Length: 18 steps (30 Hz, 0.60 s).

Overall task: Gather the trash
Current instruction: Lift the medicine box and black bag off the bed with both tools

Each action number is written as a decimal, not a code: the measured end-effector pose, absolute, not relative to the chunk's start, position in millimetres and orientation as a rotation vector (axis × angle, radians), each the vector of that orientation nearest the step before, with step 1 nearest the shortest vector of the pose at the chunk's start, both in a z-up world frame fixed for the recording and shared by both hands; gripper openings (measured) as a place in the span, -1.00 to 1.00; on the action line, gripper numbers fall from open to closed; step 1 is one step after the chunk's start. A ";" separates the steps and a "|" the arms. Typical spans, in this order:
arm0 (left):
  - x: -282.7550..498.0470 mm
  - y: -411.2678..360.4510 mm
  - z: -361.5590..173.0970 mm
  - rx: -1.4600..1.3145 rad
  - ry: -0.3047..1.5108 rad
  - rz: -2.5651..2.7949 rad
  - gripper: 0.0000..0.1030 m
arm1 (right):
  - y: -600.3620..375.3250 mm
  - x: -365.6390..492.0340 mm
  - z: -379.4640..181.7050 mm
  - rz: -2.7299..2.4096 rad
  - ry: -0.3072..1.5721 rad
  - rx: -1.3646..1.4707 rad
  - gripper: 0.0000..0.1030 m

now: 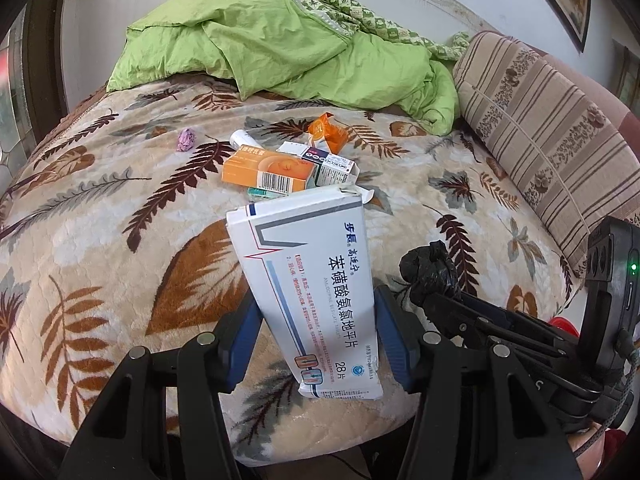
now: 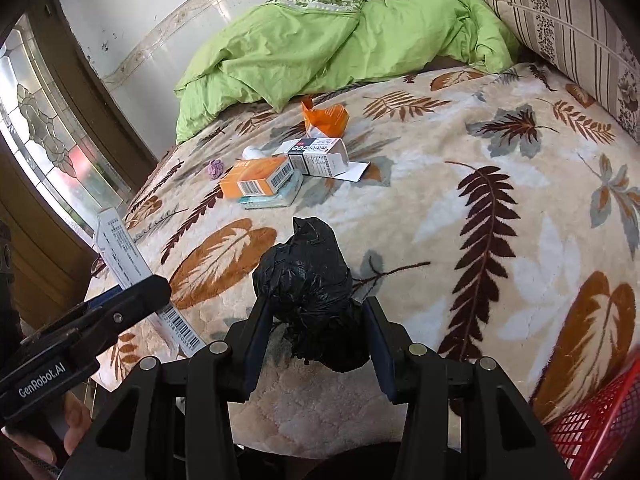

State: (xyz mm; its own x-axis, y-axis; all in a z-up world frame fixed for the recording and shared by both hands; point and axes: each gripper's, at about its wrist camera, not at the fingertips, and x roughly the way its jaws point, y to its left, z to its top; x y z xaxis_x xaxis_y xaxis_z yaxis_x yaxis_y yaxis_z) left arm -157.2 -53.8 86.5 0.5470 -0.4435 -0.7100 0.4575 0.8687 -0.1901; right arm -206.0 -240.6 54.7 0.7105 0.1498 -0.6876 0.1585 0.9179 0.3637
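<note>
My left gripper (image 1: 316, 344) is shut on a large white medicine box (image 1: 308, 276) and holds it above the near edge of the bed; the box also shows in the right wrist view (image 2: 124, 256). My right gripper (image 2: 316, 340) is shut on a crumpled black plastic bag (image 2: 308, 280), which also shows in the left wrist view (image 1: 430, 270). On the bed lie an orange box (image 1: 268, 170) (image 2: 256, 178), a white box (image 1: 332, 168) (image 2: 320, 156), an orange wrapper (image 1: 328, 132) (image 2: 324, 118), a white tube (image 1: 242, 138) and a purple paper ball (image 1: 186, 140) (image 2: 215, 168).
The bed has a leaf-patterned blanket (image 1: 120, 220), a green quilt (image 1: 280, 48) at the back and a striped pillow (image 1: 552, 140) at the right. A red mesh basket (image 2: 600, 420) stands at the near right, below the bed edge. A window (image 2: 44, 128) is at the left.
</note>
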 end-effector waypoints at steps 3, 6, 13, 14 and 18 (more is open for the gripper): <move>-159.4 -54.4 87.9 0.022 0.833 -0.541 0.06 | -241.4 -207.0 55.2 -0.012 0.784 0.420 -0.04; -161.0 -54.9 88.4 0.024 0.833 -0.542 0.06 | -242.2 -207.8 55.6 -0.015 0.782 0.420 -0.04; -162.5 -55.3 89.1 0.025 0.831 -0.542 0.06 | -241.8 -210.8 58.9 -0.024 0.773 0.416 -0.04; -161.5 -55.4 88.9 0.025 0.832 -0.541 0.06 | -242.7 -211.2 59.3 -0.026 0.774 0.420 -0.04; -166.5 -58.7 91.4 0.036 0.832 -0.550 0.06 | -248.8 -214.2 60.5 -0.027 0.777 0.454 -0.04</move>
State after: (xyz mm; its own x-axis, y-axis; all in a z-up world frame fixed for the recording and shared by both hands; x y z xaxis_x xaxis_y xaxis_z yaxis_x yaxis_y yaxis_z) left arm -166.5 -58.7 91.4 0.5427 -0.4494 -0.7096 0.4770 0.8603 -0.1800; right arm -214.2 -248.8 60.5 0.7177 0.1412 -0.6819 0.1885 0.9033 0.3855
